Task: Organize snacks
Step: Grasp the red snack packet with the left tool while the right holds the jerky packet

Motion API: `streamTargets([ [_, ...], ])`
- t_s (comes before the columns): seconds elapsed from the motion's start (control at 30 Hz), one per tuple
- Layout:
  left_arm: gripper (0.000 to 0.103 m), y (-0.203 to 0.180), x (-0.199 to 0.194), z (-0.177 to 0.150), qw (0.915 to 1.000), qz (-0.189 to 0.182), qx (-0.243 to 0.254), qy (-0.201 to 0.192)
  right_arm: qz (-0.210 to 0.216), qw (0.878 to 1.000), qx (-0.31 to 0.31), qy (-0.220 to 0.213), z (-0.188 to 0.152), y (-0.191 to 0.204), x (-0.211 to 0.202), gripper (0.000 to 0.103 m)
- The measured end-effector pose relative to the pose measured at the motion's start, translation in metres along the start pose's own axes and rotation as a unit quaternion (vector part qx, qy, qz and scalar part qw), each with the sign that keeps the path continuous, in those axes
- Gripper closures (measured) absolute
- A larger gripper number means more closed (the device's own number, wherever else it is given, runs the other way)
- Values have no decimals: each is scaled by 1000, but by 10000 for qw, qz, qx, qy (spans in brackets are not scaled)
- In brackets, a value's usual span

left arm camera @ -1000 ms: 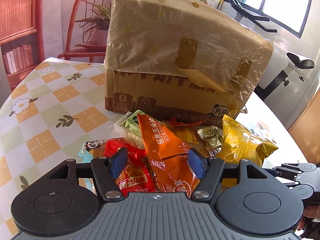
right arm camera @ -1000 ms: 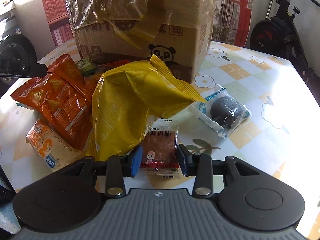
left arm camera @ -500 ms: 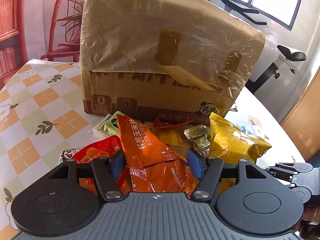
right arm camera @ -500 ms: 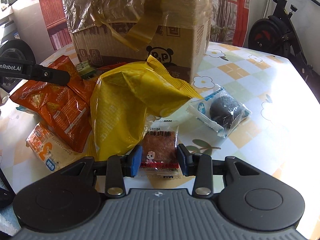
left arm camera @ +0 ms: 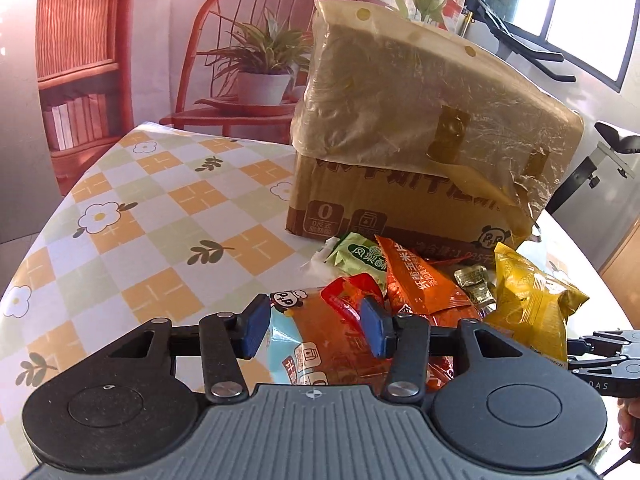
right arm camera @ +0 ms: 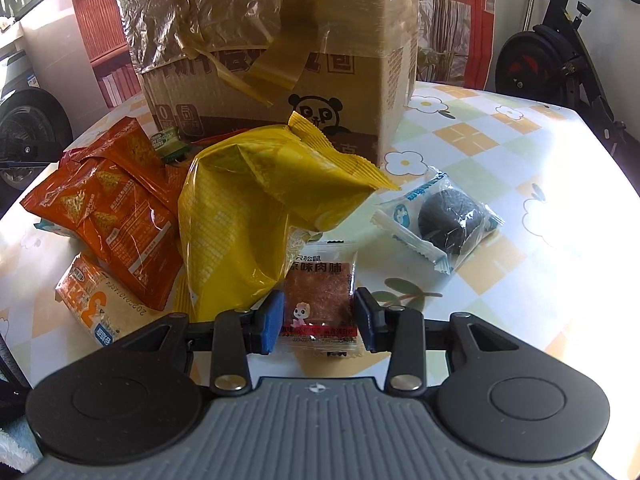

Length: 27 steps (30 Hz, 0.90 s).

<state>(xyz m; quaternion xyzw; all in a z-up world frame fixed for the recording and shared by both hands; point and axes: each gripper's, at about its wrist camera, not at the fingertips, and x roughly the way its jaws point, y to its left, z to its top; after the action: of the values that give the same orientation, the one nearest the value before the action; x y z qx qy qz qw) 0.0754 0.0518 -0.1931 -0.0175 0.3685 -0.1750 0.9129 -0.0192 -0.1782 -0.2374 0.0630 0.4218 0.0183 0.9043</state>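
A heap of snack packets lies on the flowered table point(left arm camera: 160, 220) in front of a taped cardboard box point(left arm camera: 420, 208). My left gripper point(left arm camera: 313, 330) is closing around a blue-and-orange panda packet point(left arm camera: 320, 344); its pads stand at the packet's sides and I see no press. Beyond it lie a red packet point(left arm camera: 348, 296), orange chip bags point(left arm camera: 420, 280), a green packet point(left arm camera: 356, 256) and a yellow bag point(left arm camera: 528, 300). My right gripper point(right arm camera: 319, 322) is shut on a small meat jerky packet point(right arm camera: 320, 296) beside the yellow bag point(right arm camera: 256, 216).
A clear packet with a dark round cake point(right arm camera: 448, 220) lies to the right of the heap. An orange-and-white packet marked 3 point(right arm camera: 88, 304) sits at the left front. A red chair with a potted plant point(left arm camera: 260, 72) stands behind the table. An exercise bike point(right arm camera: 552, 60) stands at the right.
My left gripper has shifted left, from over the orange chip bags to the blue-and-orange panda packet, and its jaws have narrowed. The right gripper and the jerky packet have not moved.
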Motion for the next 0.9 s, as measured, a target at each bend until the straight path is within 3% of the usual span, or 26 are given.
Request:
streamTargets([
  [0.17, 52, -8, 19, -2, 9999, -97, 12, 128, -11, 10000, -25, -1, 0, 1, 0, 62],
  [0.33, 52, -23, 39, -3, 9992, 27, 373, 124, -9, 10000, -51, -15, -1, 0, 0, 62],
  [0.57, 52, -29, 52, 1, 9987, 84, 496, 78, -13, 10000, -47, -22, -1, 0, 0, 62],
  [0.63, 57, -34, 54, 0, 9980, 137, 612, 39, -20, 10000, -43, -30, -1, 0, -1, 62],
  [0.7, 84, -37, 53, -1, 9975, 4, 701, 19, -22, 10000, -43, -42, -1, 0, -1, 62],
  [0.9, 85, -37, 33, -7, 9975, 79, 686, -166, -38, 10000, 6, -69, -1, 0, -2, 63],
])
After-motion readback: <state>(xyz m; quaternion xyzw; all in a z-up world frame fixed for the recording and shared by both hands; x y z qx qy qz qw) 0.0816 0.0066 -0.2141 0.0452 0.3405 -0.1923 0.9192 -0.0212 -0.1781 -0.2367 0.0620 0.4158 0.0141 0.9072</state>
